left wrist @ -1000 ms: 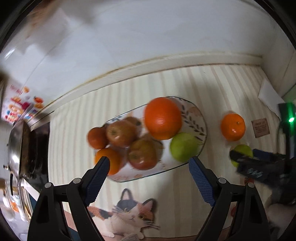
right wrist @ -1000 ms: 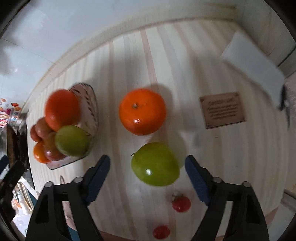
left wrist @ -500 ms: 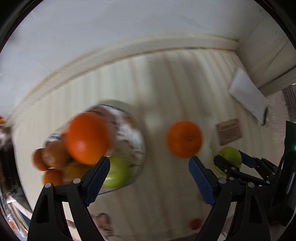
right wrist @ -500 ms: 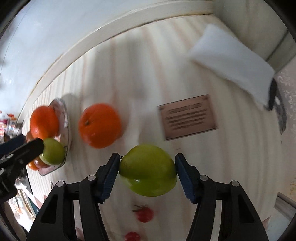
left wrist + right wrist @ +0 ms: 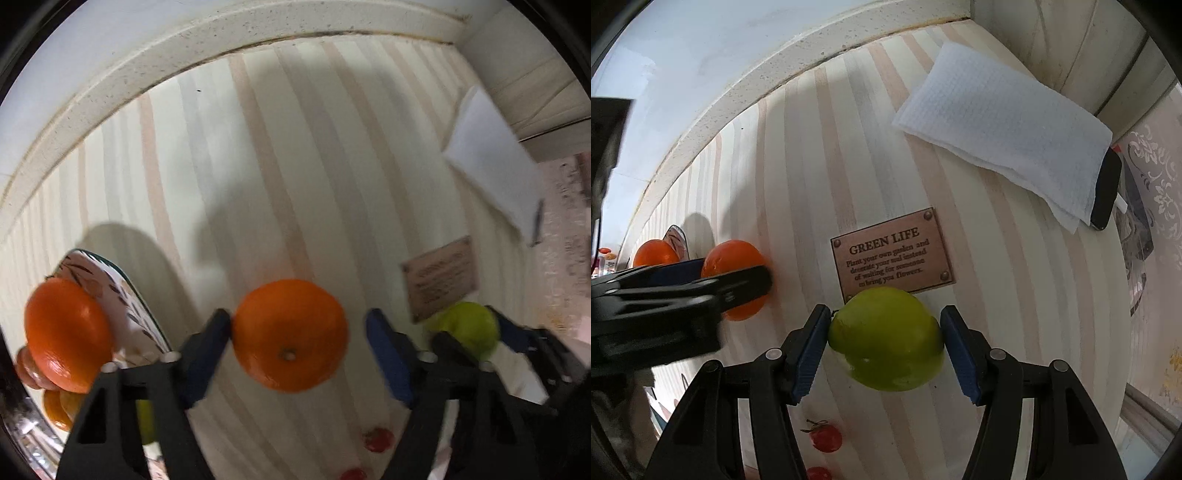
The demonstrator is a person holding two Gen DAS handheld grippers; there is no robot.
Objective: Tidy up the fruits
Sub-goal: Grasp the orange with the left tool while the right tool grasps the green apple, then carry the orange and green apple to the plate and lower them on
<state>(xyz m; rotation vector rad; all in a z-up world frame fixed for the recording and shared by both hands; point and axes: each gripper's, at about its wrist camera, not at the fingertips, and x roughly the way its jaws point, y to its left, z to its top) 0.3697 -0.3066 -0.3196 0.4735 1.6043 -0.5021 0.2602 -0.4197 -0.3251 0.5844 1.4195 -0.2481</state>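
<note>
While its jaws are closing, the left gripper is lowered around a round orange mandarin lying on the striped cream tabletop; its left pad is seen touching the peel, but a gap is left at its right pad, so the fruit is not yet clamped. To the right of the mandarin, a green pear-shaped fruit is pinched between both blue pads of the right gripper, just in front of a brown "GREEN LIFE" plaque. To the left of the mandarin, a patterned glass plate piled with oranges is seen. Nearer the camera than the mandarin, two small red cherry tomatoes are scattered. Beyond the plaque, a folded white paper towel is laid.
</note>
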